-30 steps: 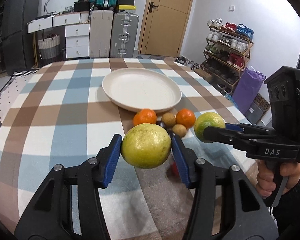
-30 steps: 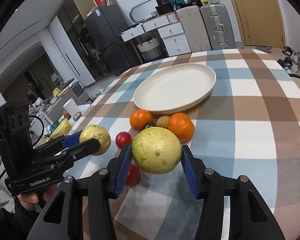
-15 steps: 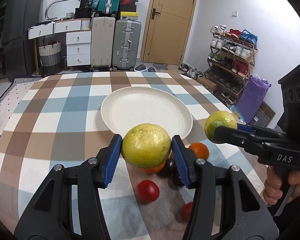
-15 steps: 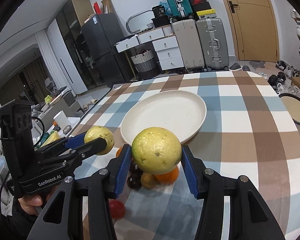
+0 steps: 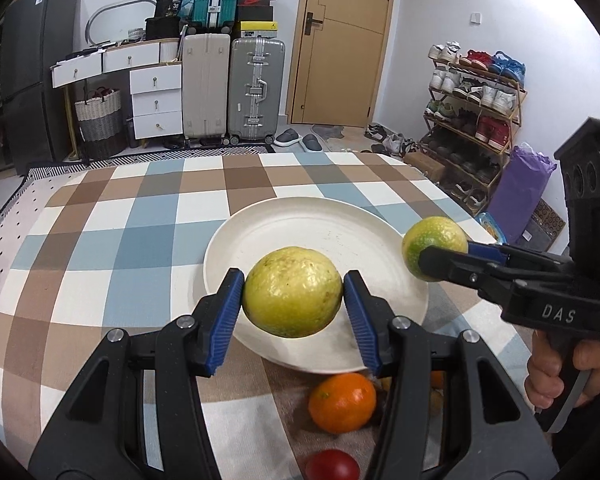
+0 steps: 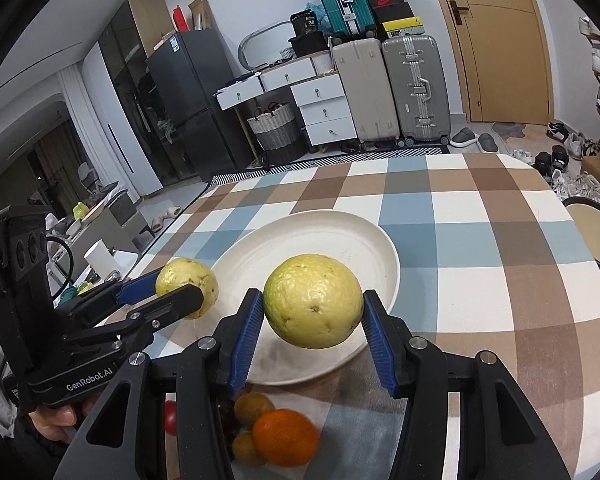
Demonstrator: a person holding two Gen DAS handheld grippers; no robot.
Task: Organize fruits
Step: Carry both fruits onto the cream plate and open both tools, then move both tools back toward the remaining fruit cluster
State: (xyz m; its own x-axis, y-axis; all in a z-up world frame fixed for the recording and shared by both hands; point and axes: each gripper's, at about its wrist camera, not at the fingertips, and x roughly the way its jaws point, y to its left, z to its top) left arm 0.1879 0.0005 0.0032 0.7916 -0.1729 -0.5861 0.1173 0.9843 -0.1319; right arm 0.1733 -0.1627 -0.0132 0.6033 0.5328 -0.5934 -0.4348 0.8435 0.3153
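My left gripper [image 5: 293,298] is shut on a yellow-green guava [image 5: 293,291], held in the air over the near edge of the wide cream plate [image 5: 320,232]. My right gripper [image 6: 313,308] is shut on a second yellow-green guava [image 6: 313,300], also above the plate [image 6: 320,240]. In the left wrist view the right gripper [image 5: 428,256] enters from the right with its guava [image 5: 434,244]; in the right wrist view the left gripper [image 6: 180,292] comes in from the left with its guava [image 6: 186,280]. The plate holds no fruit.
An orange [image 5: 342,402] and a red tomato [image 5: 332,466] lie on the checked tablecloth [image 5: 112,240] just in front of the plate, with small brownish fruits [image 6: 254,406] beside them. A person's hand [image 5: 548,372] grips the right handle. Suitcases, drawers and a shoe rack stand beyond the table.
Both grippers moved forward with their guavas, from above the loose fruit pile to over the plate. The oranges and tomato now lie below and behind the fingers.
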